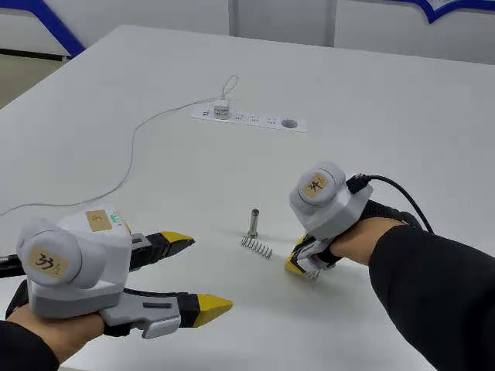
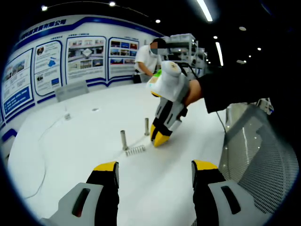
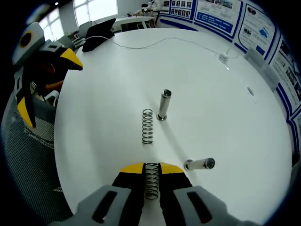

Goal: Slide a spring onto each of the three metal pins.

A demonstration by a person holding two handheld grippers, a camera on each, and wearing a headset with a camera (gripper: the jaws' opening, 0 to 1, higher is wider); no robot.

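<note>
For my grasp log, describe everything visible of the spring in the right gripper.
It is a small silver coil spring of bare-looking metal wire with even turns. The right gripper clamps it from both sides between its yellow tips, the spring's axis running along the jaws, one end reaching the tips. It is over the white table.

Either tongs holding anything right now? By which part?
Right tongs pinch a small metal coil spring by its sides; it lies lengthwise between the yellow tips. Left tongs are open and empty.

Loose spring [image 3: 147,126] beside upright pin [image 3: 163,104], second spring [image 3: 151,182] in right tongs [image 3: 151,168]
</note>
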